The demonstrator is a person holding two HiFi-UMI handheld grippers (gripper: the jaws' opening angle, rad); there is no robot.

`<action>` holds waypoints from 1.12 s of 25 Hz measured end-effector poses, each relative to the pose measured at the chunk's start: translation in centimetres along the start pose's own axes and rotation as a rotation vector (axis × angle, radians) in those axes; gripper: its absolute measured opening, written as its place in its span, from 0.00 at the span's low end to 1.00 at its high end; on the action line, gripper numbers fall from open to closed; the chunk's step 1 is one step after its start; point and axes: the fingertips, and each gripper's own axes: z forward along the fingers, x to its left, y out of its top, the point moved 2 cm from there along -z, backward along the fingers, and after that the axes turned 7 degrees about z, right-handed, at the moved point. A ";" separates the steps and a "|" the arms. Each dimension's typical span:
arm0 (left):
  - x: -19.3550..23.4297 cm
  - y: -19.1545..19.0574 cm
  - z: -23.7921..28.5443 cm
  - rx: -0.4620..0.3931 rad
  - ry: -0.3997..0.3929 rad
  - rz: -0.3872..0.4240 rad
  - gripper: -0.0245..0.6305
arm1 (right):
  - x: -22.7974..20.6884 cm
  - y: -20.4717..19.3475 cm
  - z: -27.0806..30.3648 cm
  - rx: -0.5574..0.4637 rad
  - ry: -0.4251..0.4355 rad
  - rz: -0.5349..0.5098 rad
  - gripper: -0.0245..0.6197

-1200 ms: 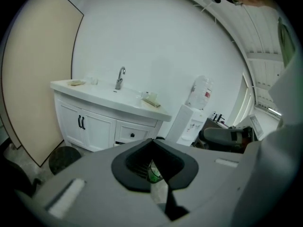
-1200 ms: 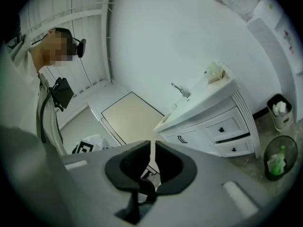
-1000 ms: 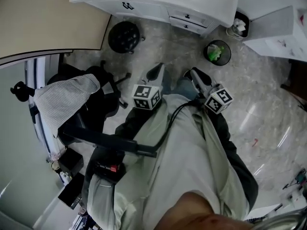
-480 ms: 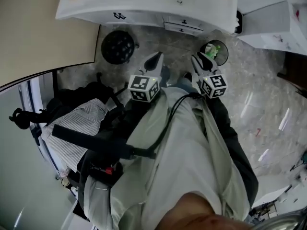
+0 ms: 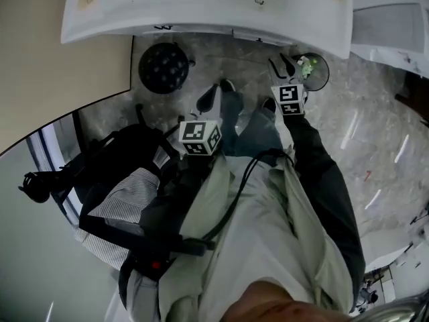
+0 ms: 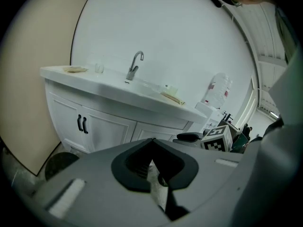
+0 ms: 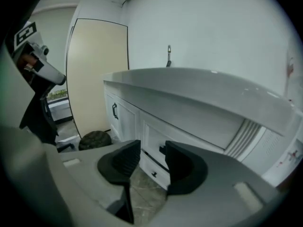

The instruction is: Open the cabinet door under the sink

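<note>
The white vanity (image 5: 201,9) with its sink and faucet (image 6: 135,65) stands ahead. Below the counter is the cabinet door (image 6: 108,134), shut, with a pair of black handles (image 6: 82,124); the handles (image 7: 114,111) also show in the right gripper view. My left gripper (image 5: 209,99) is shut and empty, out in front of the vanity and apart from it; its jaws (image 6: 152,143) meet tip to tip. My right gripper (image 5: 282,66) is close under the counter's edge. Its jaws (image 7: 152,157) have just been opening and stand open with nothing between them, facing the drawer fronts (image 7: 154,171).
A round black stool (image 5: 163,67) sits on the marble floor left of the grippers, and a bin with a green liner (image 5: 315,72) right of them. A black chair with a striped cloth (image 5: 124,193) is behind at left. A beige panel (image 5: 60,72) flanks the vanity.
Both grippers have moved forward and down toward the vanity, the right one furthest. The right gripper has rolled and its jaws have opened. The vanity now fills more of the head view.
</note>
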 end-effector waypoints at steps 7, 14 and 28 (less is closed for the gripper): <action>2.1 -2.3 10.1 -0.176 0.043 0.055 0.05 | -2.6 -1.9 8.0 -0.131 -0.108 0.031 0.28; 2.7 -4.6 18.0 -0.220 0.033 0.108 0.09 | -4.6 -6.9 11.2 -0.140 -0.155 0.138 0.28; -4.8 -6.8 32.2 -0.209 -0.026 0.202 0.54 | -2.8 -21.9 1.2 0.001 -0.197 0.360 0.28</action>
